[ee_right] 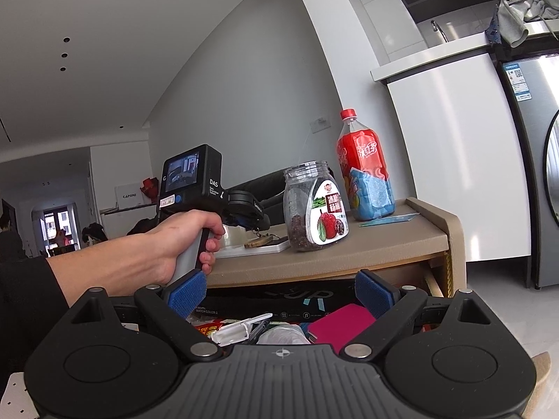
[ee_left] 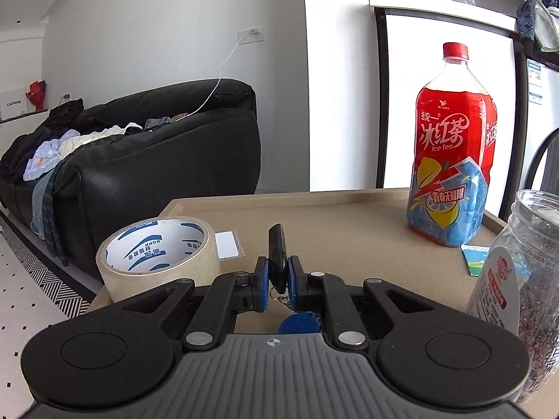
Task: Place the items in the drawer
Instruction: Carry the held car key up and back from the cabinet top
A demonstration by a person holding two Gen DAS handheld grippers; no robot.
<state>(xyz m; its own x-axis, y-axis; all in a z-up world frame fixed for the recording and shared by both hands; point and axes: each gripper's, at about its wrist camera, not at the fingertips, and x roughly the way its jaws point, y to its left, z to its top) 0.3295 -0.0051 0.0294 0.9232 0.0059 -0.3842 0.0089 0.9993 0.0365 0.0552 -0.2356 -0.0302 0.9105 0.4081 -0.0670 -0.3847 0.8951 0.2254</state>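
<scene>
Pinching a dark key fob (ee_left: 277,256) upright in left gripper (ee_left: 278,281) jaws, just above the tabletop (ee_left: 349,230). Hovering right gripper (ee_right: 281,296), jaws spread, over the open drawer (ee_right: 314,296). Next, probably carrying it rightward to the drawer.

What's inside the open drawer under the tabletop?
In the right wrist view the drawer holds a black box at the back, a magenta booklet, a clear plastic piece and a crumpled bag. The gripper body hides the front; lower layers are covered.
</scene>
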